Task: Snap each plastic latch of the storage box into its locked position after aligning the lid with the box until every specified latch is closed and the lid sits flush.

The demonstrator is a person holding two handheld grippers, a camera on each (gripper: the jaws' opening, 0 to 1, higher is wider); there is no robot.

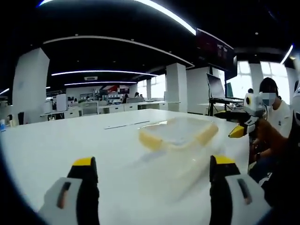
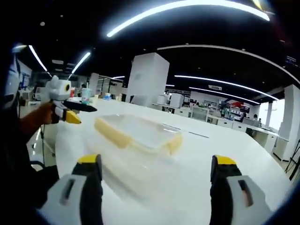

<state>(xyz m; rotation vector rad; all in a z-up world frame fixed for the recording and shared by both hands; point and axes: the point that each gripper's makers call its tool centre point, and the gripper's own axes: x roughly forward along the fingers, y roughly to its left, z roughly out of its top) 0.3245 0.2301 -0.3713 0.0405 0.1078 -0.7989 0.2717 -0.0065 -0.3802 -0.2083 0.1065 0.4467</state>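
A clear plastic storage box [image 1: 178, 132] with its lid on rests on the white table [image 1: 70, 140]; it is blurred. Yellow latches [image 1: 150, 140] show at its two ends, the other latch [image 1: 207, 133] to the right. My left gripper [image 1: 153, 161] is open, short of the box, jaws wide apart with nothing between them. The right gripper [image 1: 243, 127] comes in from the right beside the box. In the right gripper view the box [image 2: 140, 131] lies ahead with a yellow latch [image 2: 112, 132] on its left. My right gripper [image 2: 156, 160] is open and holds nothing. The left gripper [image 2: 70, 112] is held in a hand at the left.
A person [image 1: 274, 112] sits at the table's far right edge beside a monitor [image 1: 216, 86]. White pillars [image 2: 147, 79], desks and screens fill the office behind. The table [image 2: 225, 140] stretches wide around the box.
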